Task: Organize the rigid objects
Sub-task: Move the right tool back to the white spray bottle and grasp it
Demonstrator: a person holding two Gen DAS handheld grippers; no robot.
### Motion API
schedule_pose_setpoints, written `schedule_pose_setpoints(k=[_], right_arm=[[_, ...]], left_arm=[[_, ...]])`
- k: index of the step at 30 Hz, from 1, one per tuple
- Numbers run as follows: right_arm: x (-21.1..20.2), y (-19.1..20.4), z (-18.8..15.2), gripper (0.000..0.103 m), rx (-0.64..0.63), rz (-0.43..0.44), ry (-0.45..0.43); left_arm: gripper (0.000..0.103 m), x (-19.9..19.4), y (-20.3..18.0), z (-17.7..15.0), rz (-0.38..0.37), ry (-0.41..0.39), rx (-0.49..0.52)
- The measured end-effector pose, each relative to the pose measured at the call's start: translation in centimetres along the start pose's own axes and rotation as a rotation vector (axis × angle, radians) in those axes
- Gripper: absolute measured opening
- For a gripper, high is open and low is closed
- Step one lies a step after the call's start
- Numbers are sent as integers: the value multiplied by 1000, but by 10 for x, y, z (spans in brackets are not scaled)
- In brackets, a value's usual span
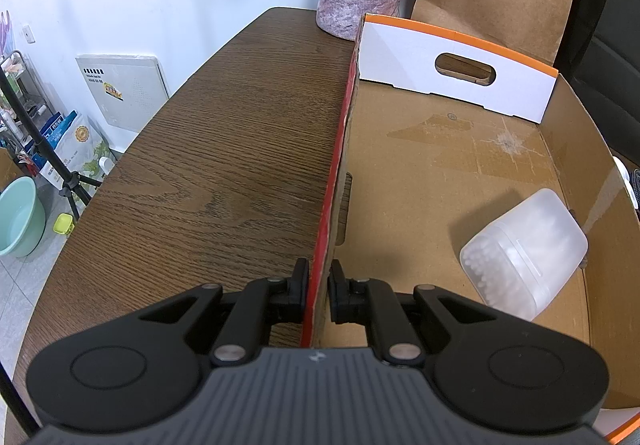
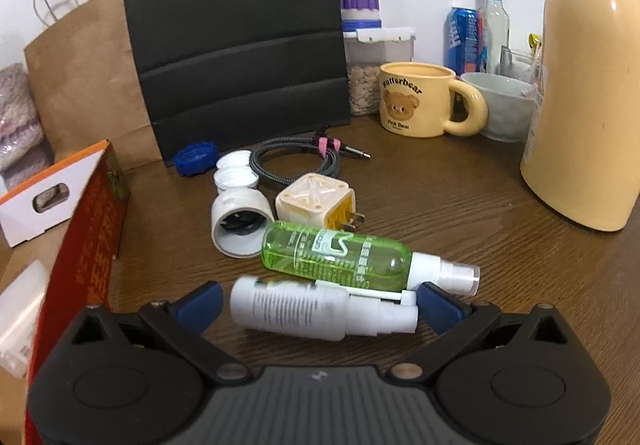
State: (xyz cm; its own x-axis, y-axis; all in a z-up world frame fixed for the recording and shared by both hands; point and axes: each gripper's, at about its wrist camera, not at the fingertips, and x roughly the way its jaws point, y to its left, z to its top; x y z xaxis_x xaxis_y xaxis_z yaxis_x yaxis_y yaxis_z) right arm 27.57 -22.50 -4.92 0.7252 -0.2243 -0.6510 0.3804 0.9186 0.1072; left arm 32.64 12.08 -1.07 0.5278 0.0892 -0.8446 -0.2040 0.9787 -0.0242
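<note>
Right wrist view: right gripper [image 2: 318, 305] spread wide, blue pads [image 2: 202, 304] flanking a white spray bottle [image 2: 304, 311] lying flat on the wooden table [image 2: 460, 205]. Sits dead ahead at twelve o'clock from the tool, between the pads but not pinched; gap visible at the nine o'clock pad, the three o'clock pad just beside the nozzle end, contact there not certain. Long axis runs nine to three, across the line of the fingers, so closing would squeeze it end to end rather than across its waist. Base toward nine, nozzle toward three. Probably calls for a wrist roll or a shift toward a shorter span before closing.

Just behind, at twelve o'clock and touching or nearly so, a green spray bottle [image 2: 336, 259], parallel, cap also toward three; likely to be nudged. Farther out: white round cap [image 2: 238, 223], yellow plug adapter [image 2: 316, 201], coiled cable [image 2: 298, 159].

Clearly nearer with the right hand. At nine o'clock, the cardboard box [image 2: 86, 245] with its red wall.

Left wrist view: left gripper [image 1: 319, 285] pressed together on the red side wall of that box, steadying it. Inside, at three o'clock, one translucent container [image 1: 524, 253] lying tilted against the far wall.
</note>
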Motion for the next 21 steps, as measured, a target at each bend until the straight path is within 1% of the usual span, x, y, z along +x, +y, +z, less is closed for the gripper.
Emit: schedule_pose_setpoints(k=[4, 6, 13, 17, 18, 21], right_arm=[[4, 1, -3, 103, -13, 1, 5], [6, -1, -3, 103, -1, -7, 12], [10, 0, 2, 103, 55, -34, -7], [17, 5, 4, 102, 54, -58, -3], [16, 5, 4, 100, 50, -59, -6], [15, 3, 4, 100, 50, -42, -7]], left_arm=[[11, 0, 0, 0, 0, -1, 1], [11, 0, 0, 0, 1, -1, 2], [11, 0, 1, 0, 2, -1, 1], [11, -1, 2, 1, 1, -1, 3], [11, -1, 1, 0, 2, -1, 3], [11, -1, 1, 0, 2, -2, 3]])
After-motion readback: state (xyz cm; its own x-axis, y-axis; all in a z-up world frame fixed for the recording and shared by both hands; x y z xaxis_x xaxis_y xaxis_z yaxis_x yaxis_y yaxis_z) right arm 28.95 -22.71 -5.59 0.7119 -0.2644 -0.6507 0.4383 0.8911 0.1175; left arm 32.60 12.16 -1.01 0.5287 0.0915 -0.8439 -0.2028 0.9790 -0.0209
